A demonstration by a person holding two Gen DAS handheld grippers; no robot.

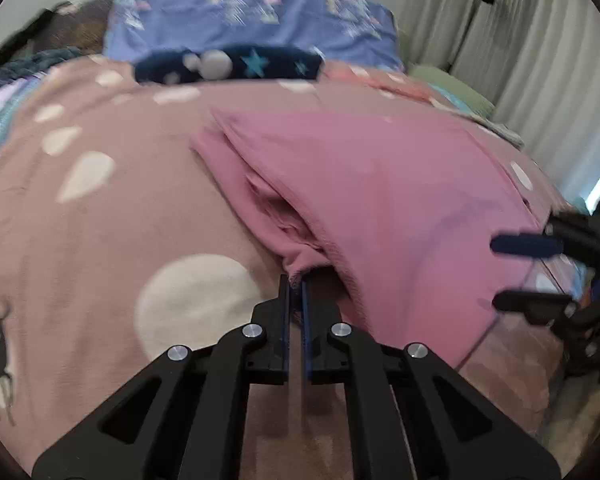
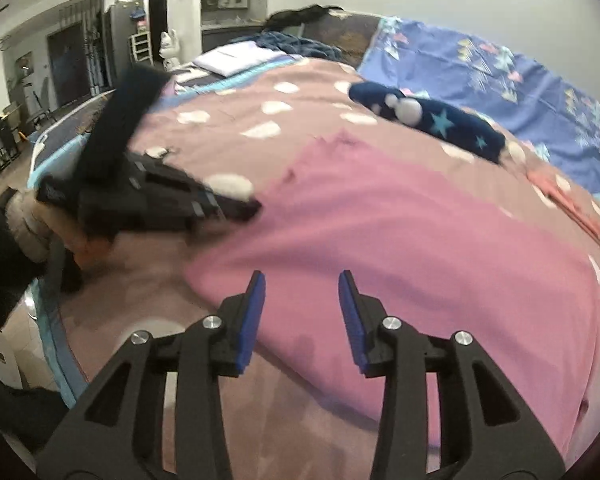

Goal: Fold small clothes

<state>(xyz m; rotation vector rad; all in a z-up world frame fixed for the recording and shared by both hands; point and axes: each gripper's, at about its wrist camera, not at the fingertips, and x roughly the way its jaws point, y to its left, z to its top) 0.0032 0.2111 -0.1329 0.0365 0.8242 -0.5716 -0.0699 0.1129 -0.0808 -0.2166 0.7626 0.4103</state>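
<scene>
The left gripper pinches the pink garment corner; the right gripper fingers, half open above it, should grip the near edge.

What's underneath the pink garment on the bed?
The pink garment lies on a brownish blanket with pale spots, which shows all around it. At its left edge its own folded layers peek out. Anything else beneath it is covered and cannot be seen.
</scene>
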